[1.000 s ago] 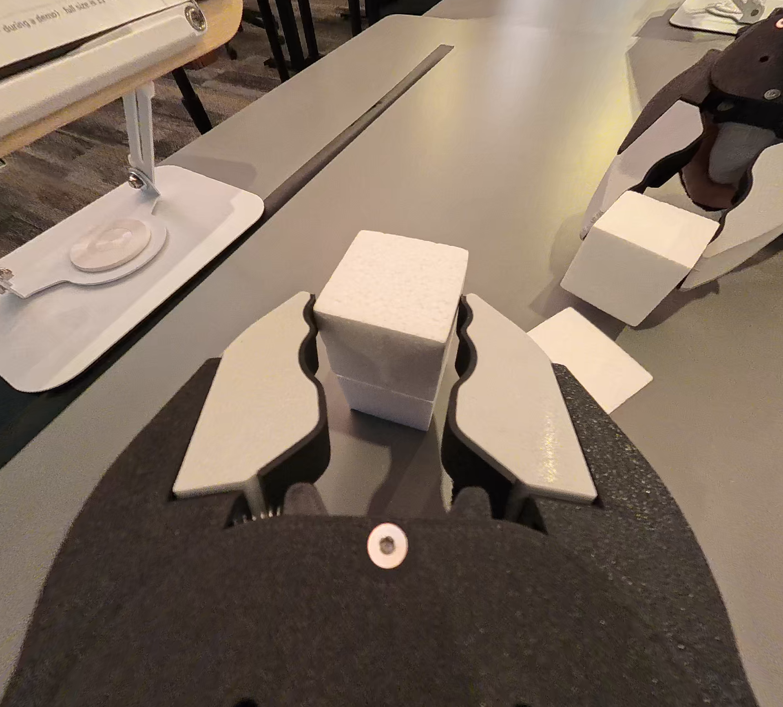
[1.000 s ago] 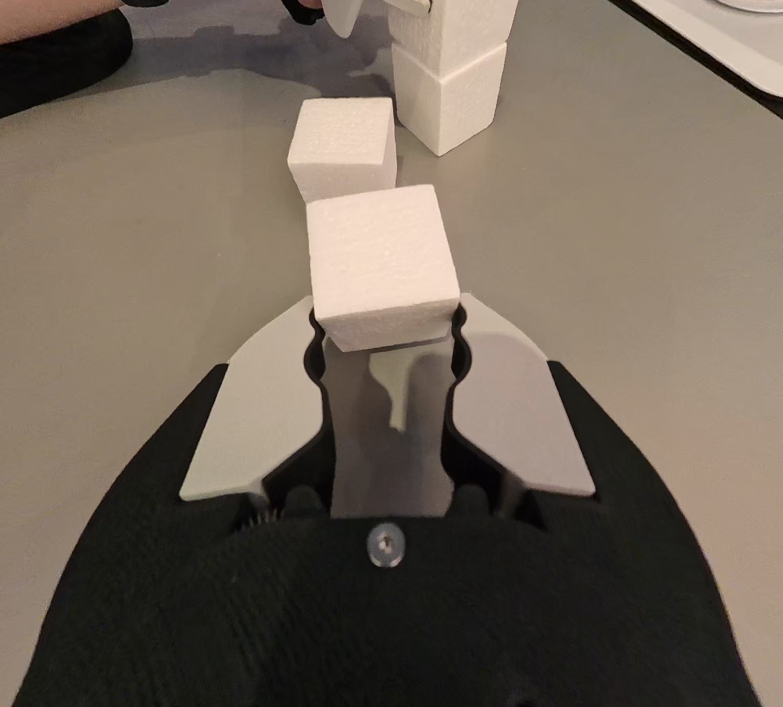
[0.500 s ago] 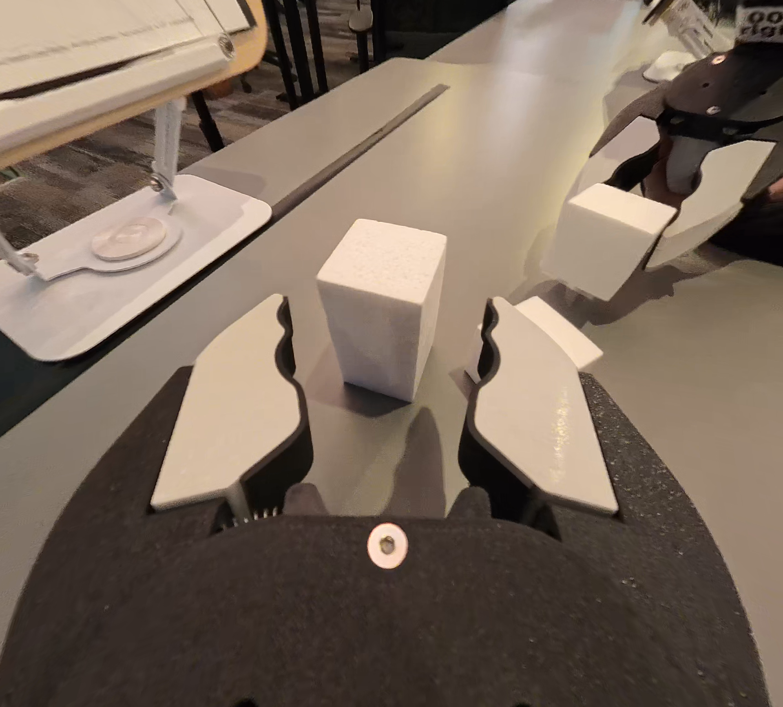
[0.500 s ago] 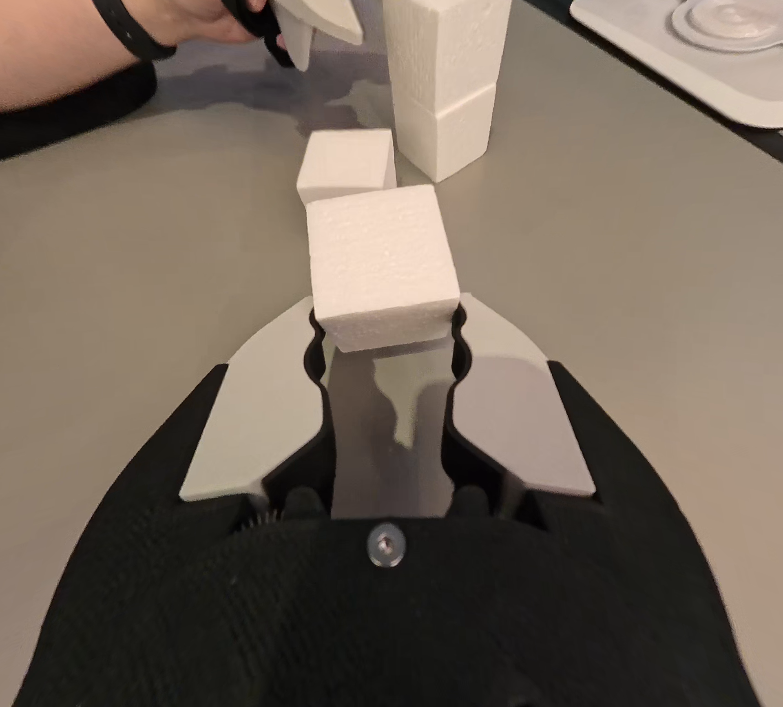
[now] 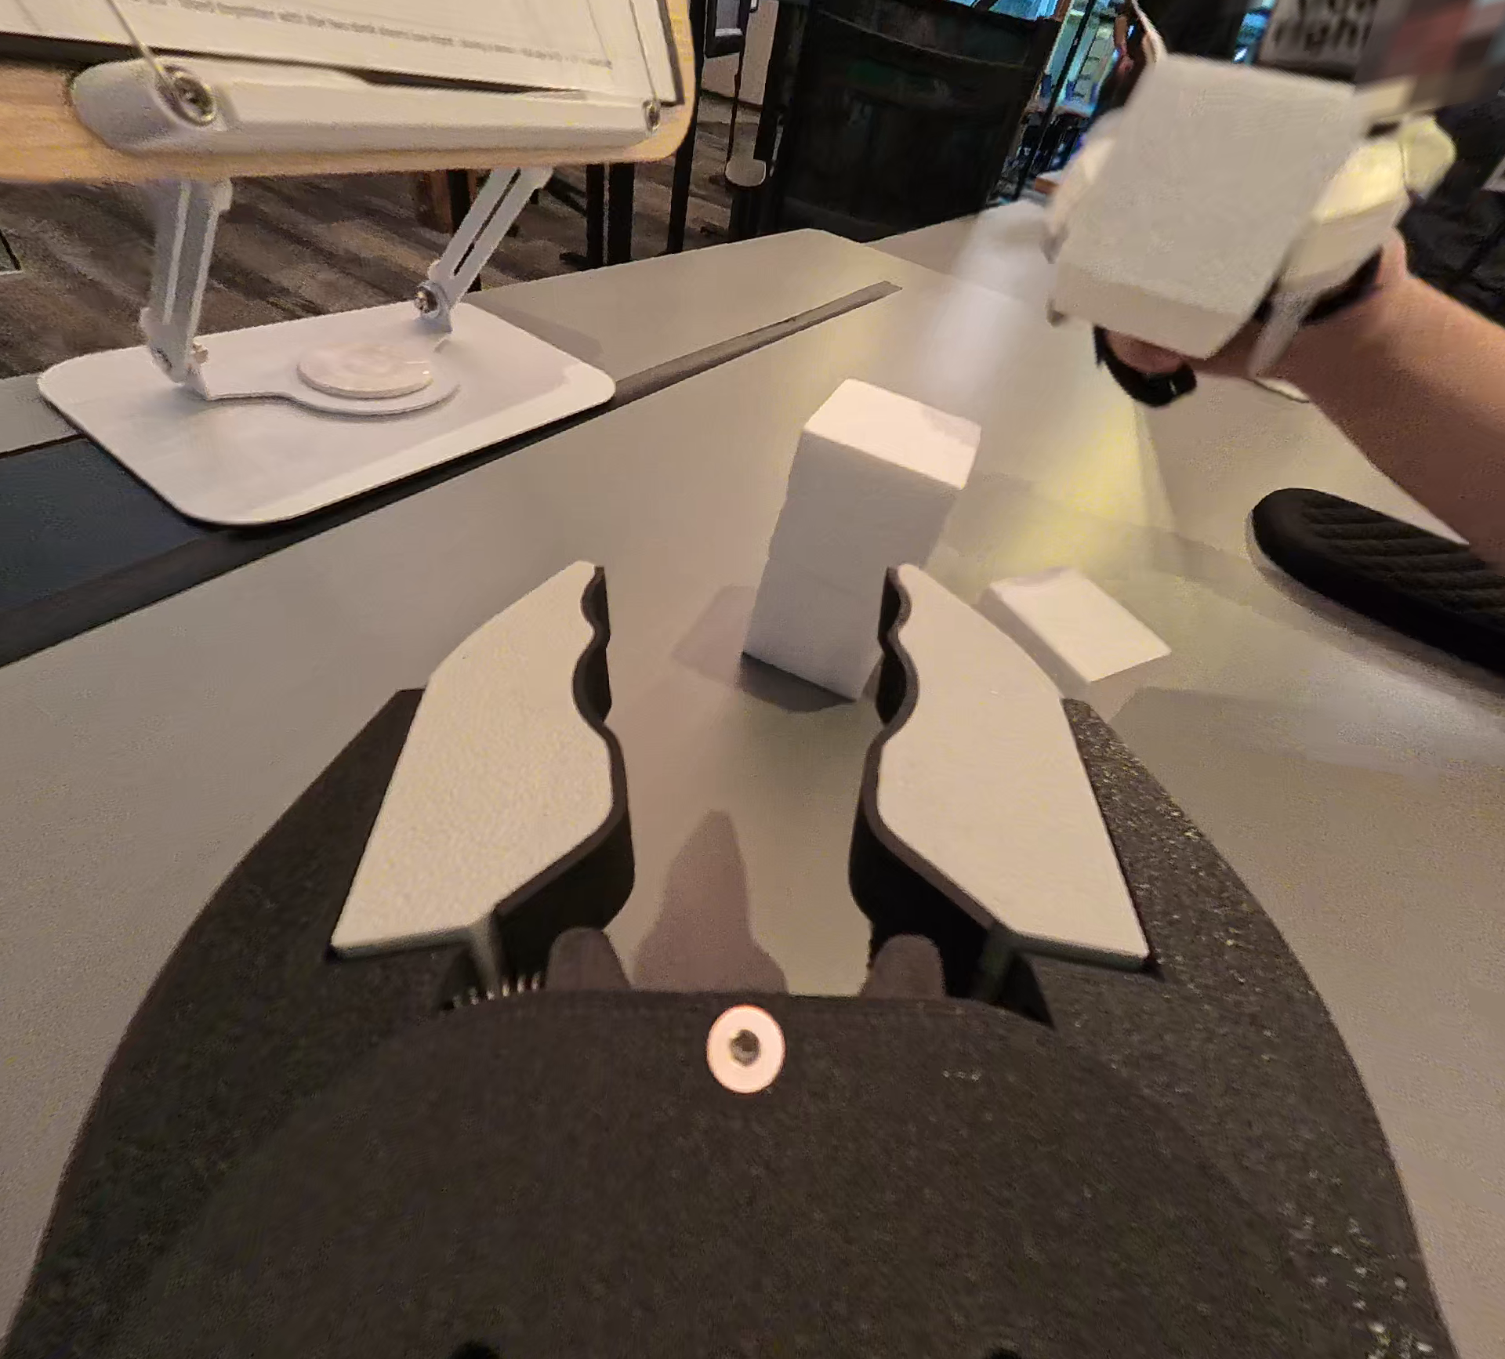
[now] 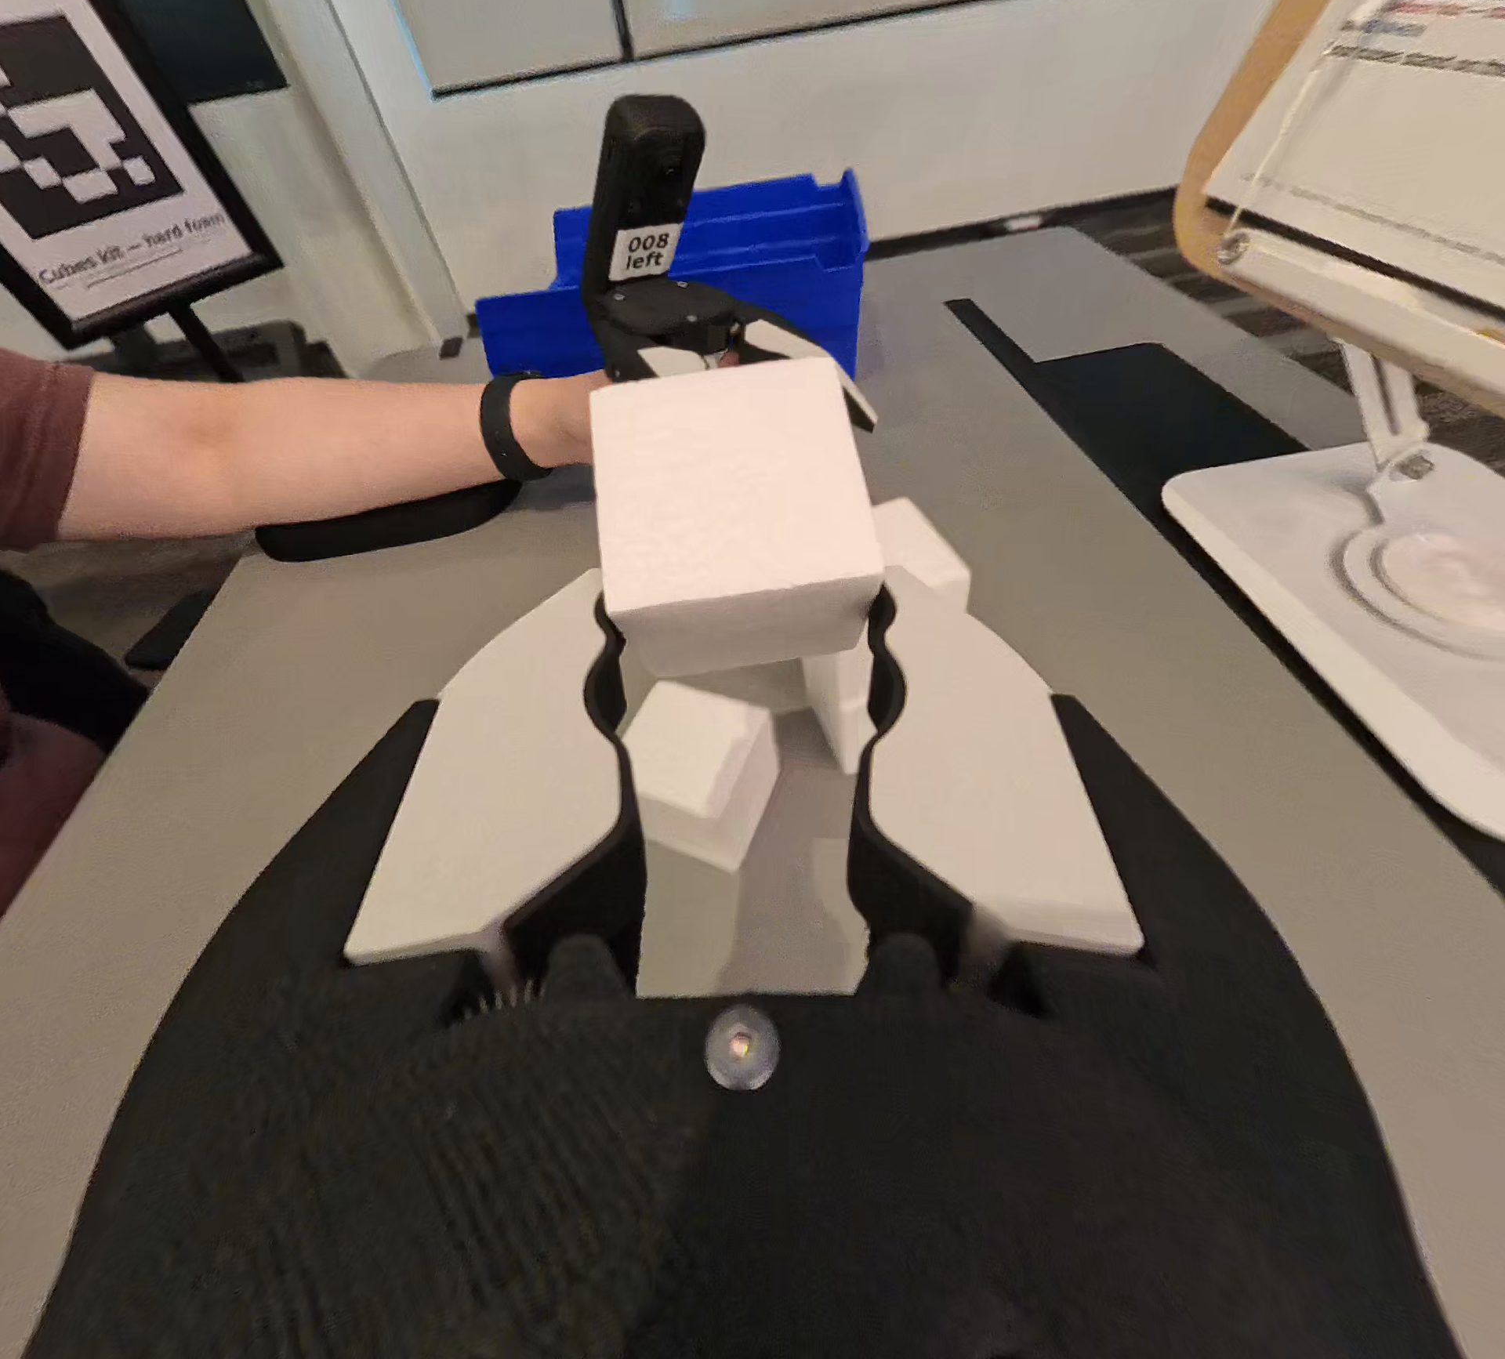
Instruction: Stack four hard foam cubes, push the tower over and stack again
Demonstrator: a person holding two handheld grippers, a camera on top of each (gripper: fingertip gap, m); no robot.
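Right claw [image 6: 745, 636] is clamped on a white foam cube [image 6: 725, 497], held in the air above the tabletop [image 6: 1059, 668]. Left claw [image 5: 743, 615] stands empty with jaws apart, short of a two-cube stack [image 5: 855, 538]. Fourth cube [image 5: 1075, 628] lies just beside the stack, near the white stand base [image 5: 326, 408] at the tabletop's far edge.

white cubes [image 5: 863, 530], grey table [image 5: 326, 636] (blue bin [image 6: 733, 278])

Two low wrist views, facing from opposite sides, sharing stacked cubes [image 5: 863, 538] close ahead
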